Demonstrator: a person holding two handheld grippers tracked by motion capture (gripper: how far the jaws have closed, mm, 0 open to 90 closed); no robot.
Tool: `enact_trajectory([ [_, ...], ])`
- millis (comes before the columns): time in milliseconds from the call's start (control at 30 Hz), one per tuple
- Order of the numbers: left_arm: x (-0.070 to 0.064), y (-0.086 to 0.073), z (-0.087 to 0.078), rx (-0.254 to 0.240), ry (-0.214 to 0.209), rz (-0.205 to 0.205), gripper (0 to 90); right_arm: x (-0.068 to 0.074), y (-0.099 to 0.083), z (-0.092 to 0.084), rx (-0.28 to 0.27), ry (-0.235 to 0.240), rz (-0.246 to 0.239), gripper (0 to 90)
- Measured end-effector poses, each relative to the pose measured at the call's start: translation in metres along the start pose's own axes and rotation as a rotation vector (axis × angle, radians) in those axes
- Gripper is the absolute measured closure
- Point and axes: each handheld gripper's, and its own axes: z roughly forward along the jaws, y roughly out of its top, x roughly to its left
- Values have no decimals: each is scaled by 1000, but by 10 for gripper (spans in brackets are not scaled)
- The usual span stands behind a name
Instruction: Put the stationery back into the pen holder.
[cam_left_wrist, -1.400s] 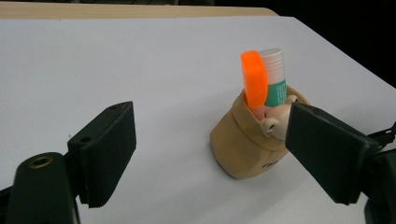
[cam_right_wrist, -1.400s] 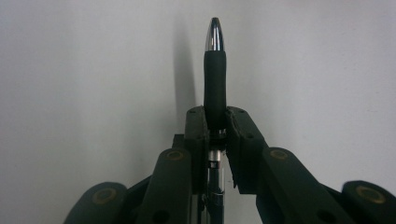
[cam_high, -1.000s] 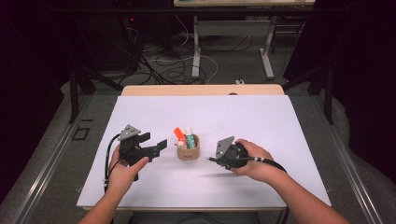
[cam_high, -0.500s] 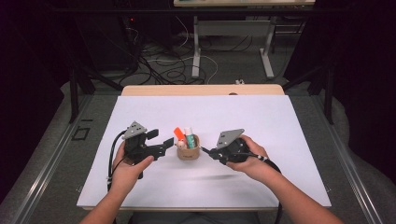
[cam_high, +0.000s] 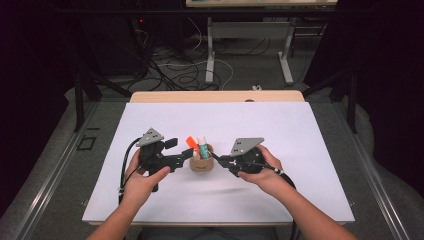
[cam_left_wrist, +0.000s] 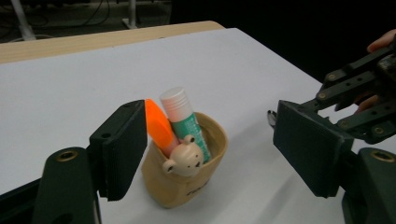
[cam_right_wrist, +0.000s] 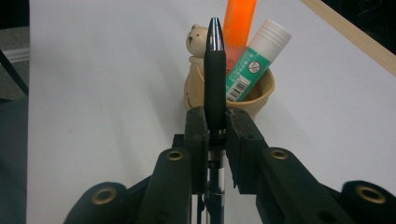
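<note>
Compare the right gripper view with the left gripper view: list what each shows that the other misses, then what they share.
Right gripper view: a black pen clamped between the right gripper's jaws, tip toward the cup.

Left gripper view: the left gripper's jaws, which have just been closing, standing apart on either side of the cup, not touching it.

Both: the tan cup holding an orange marker, a green glue stick and a bear figure on the white table.

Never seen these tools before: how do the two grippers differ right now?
The left gripper has its jaws apart, either side of the tan cup, and they have just been closing; the right gripper is clamped on a black pen. Left holds nothing; right points its pen toward the cup. Both are black, hand-held, and flank the cup.
</note>
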Motion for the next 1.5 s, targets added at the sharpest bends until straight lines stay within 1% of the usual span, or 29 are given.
enact_trajectory([
  [33,0,1,0,12,-8,5,287,0,0,0,-9,-2,2,797],
  [100,-3,2,2,14,-25,-18,311,1,1,1,-30,-6,7,797],
  [133,-3,2,3,16,-32,-23,326,2,1,1,-40,-3,21,797],
  [167,-4,3,4,18,-40,-27,333,2,1,0,-50,-8,20,797],
  [200,-5,3,5,15,-45,-27,333,2,2,0,-59,-10,30,797],
  [267,-7,4,7,15,-63,-46,348,2,3,-1,-63,-2,35,797],
  [300,-7,4,8,11,-66,-50,355,2,3,-1,-68,-4,41,797],
  [367,-9,6,9,18,-77,-55,380,2,2,0,-84,-9,55,797],
  [433,-10,7,11,19,-86,-63,396,2,1,-1,-90,-4,63,797],
  [567,-11,9,16,39,-120,-89,407,1,-2,0,-111,-2,80,797],
  [633,-13,11,17,48,-131,-89,415,1,-2,-1,-109,2,92,797],
  [667,-14,12,19,46,-136,-90,416,1,-3,-1,-124,-2,98,797],
  [700,-14,12,20,53,-141,-92,417,1,-3,-2,-120,3,106,797],
  [733,-15,13,21,54,-147,-88,416,1,-3,-2,-135,1,111,797],
  [767,-16,14,23,54,-149,-92,416,1,-3,-3,-134,5,130,797],
  [800,-17,14,24,55,-153,-93,416,1,-4,-3,-147,1,128,797],
  [833,-19,15,26,61,-156,-92,416,1,-4,-4,-147,2,141,797],
  [867,-19,15,27,62,-158,-90,416,0,-4,-4,-158,5,138,797],
  [900,-21,15,29,67,-163,-93,417,0,-4,-5,-151,8,143,797],
  [933,-22,15,30,71,-169,-102,423,0,-5,-4,-166,8,154,797],
  [1033,-24,15,35,90,-198,-124,474,1,-5,-5,-163,15,159,797],
  [1067,-25,15,36,92,-201,-125,487,2,-5,-5,-163,22,165,797],
  [1100,-25,15,37,97,-204,-129,497,2,-5,-5,-165,25,160,797],
  [1167,-25,15,39,104,-210,-149,524,2,-5,-4,-177,24,155,797],
  [1300,-24,15,42,115,-223,-172,575,4,-5,-5,-187,32,169,797],
  [1333,-24,15,43,118,-225,-178,601,4,-4,-5,-185,35,161,797],
  [1367,-24,15,43,119,-226,-182,612,5,-4,-6,-185,33,168,797],
  [1433,-24,14,44,119,-226,-191,658,5,-4,-6,-190,40,167,796],
  [1500,-24,13,46,114,-230,-205,682,5,-4,-6,-193,39,168,797],
])
